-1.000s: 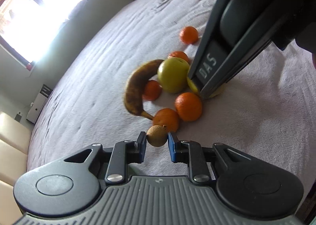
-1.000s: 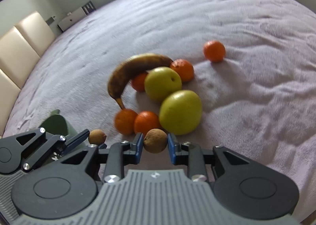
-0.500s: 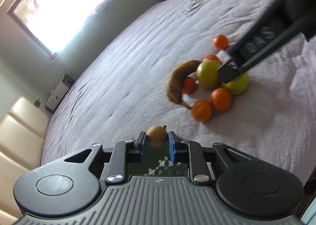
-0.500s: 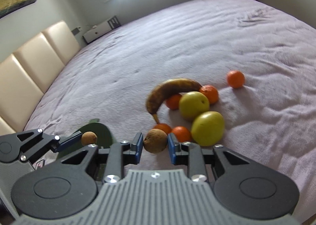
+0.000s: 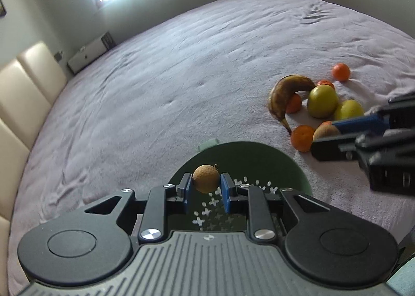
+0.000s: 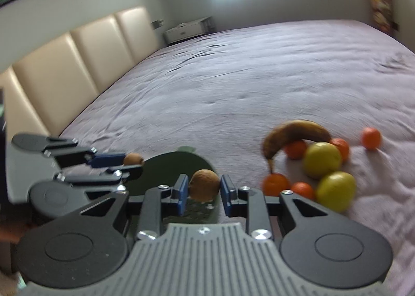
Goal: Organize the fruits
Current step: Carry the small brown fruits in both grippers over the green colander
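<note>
My left gripper (image 5: 206, 184) is shut on a small round brown fruit (image 5: 206, 178) and holds it over a dark green bowl (image 5: 259, 155) with white markings inside. My right gripper (image 6: 202, 189) is shut on a second small brown fruit (image 6: 203, 185), also above the green bowl (image 6: 181, 163). The left gripper with its fruit shows at the left of the right wrist view (image 6: 133, 159). On the bed lie a brown banana (image 5: 285, 93), two green apples (image 5: 323, 101) and several oranges (image 5: 302, 137).
The fruit lies on a grey-purple bedspread (image 5: 181, 75). A cream padded headboard (image 6: 77, 62) runs along the left. A window and a white unit (image 6: 189, 29) stand at the far wall.
Both grippers have drawn back and swung left, away from the fruit pile, each still holding its brown fruit. The green bowl has come into view beneath them.
</note>
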`<control>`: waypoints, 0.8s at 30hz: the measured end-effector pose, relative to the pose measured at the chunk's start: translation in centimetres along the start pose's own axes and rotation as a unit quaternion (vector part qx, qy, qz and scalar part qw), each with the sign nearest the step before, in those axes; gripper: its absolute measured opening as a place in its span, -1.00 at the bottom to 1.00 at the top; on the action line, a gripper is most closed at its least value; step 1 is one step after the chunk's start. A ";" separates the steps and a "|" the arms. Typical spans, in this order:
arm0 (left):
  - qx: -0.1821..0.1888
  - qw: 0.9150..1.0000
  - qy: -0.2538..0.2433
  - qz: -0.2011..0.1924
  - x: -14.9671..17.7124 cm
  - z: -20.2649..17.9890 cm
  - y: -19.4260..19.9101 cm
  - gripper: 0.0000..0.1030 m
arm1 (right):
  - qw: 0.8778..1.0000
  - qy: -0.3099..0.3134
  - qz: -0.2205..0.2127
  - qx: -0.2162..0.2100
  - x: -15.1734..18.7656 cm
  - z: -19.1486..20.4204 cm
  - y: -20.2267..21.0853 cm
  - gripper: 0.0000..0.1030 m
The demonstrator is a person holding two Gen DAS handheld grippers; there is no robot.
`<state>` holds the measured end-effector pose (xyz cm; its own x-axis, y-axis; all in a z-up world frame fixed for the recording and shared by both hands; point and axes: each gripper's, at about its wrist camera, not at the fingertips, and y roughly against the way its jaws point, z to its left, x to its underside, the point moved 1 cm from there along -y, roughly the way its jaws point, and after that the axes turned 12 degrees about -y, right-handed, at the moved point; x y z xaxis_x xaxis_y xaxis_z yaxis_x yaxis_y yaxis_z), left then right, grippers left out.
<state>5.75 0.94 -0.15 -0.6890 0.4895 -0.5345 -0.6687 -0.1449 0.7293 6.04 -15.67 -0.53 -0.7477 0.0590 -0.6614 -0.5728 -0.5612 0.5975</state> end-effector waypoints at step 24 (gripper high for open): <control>0.131 0.971 0.145 0.141 4.7 3.6 -6.7 -0.50 | 0.973 0.175 0.148 0.040 4.8 4.5 -10.3 -0.54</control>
<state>8.00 7.31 -5.97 -0.9090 0.1946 -0.3686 -0.3751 0.0038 0.9270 6.82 -5.89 -7.76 -0.7319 -0.3883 -0.5600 -0.3838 -0.4441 0.8096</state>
